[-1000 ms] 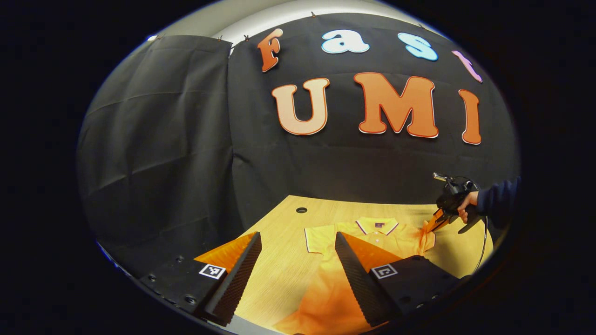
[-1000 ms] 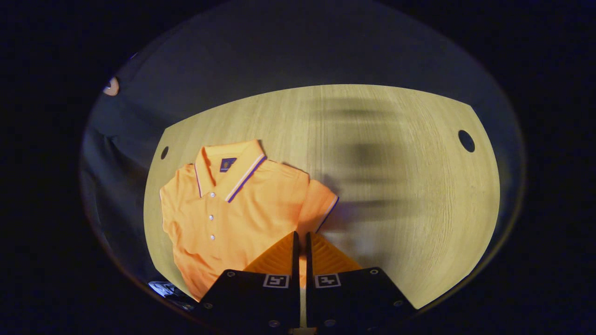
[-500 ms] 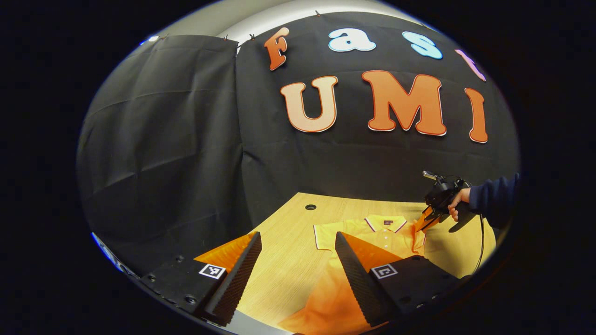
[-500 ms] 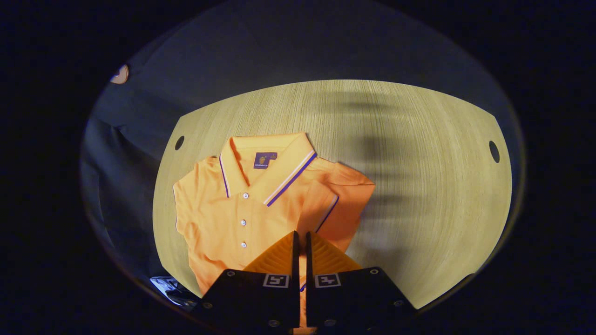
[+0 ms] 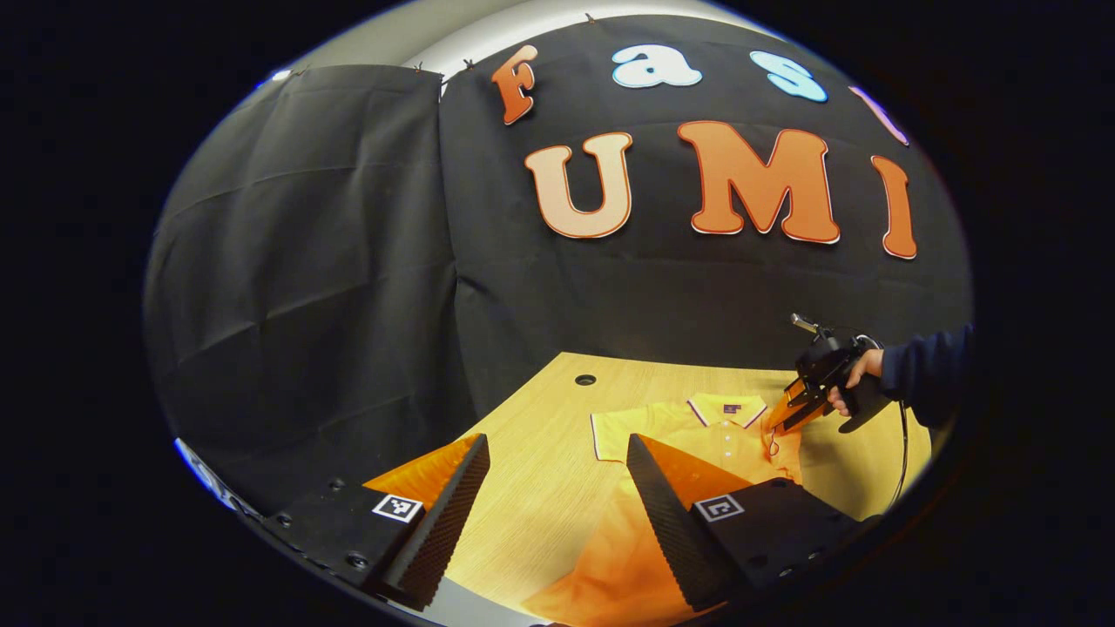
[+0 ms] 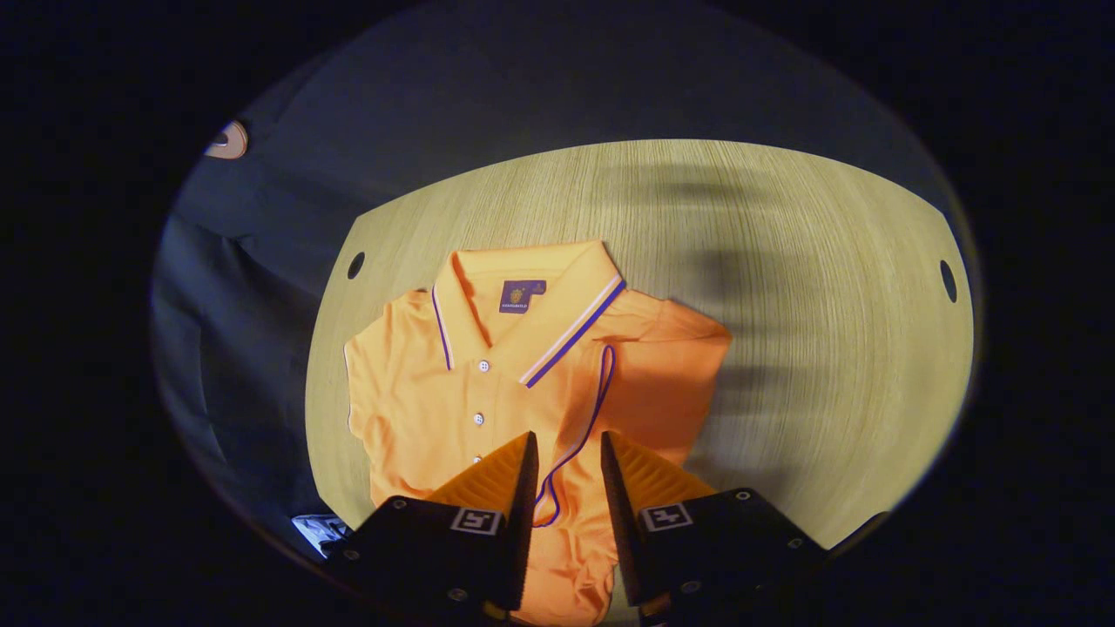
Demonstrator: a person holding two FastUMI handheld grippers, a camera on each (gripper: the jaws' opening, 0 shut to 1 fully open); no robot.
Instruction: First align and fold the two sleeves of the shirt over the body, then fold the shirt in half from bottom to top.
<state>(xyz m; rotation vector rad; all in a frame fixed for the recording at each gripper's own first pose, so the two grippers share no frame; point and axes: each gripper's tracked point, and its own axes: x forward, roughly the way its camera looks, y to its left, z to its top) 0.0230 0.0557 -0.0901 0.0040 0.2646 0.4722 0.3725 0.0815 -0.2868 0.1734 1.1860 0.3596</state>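
Observation:
An orange polo shirt (image 6: 488,392) with a striped collar lies face up on the wooden table (image 6: 784,305). One sleeve (image 6: 645,366) is folded over the body, and its purple-trimmed hem runs down between the fingers of my right gripper (image 6: 568,440). Those fingers stand apart, so that gripper is open just above the shirt. In the left gripper view the shirt (image 5: 688,427) lies ahead, its other sleeve (image 5: 614,431) spread flat. My left gripper (image 5: 557,444) hovers open over the table's near side, holding nothing. Farther off, the right gripper (image 5: 797,405) is over the shirt's shoulder, held by a hand in a dark sleeve.
The table has round cable holes (image 6: 355,264) (image 6: 947,280) near its far corners, one hole (image 5: 585,380) showing beyond the collar. Black cloth walls close the booth behind and to the left. Bare wood (image 6: 827,392) lies to the shirt's right.
My right gripper carried the sleeve across onto the shirt's body, then opened and let it go. The left gripper stayed open and barely moved.

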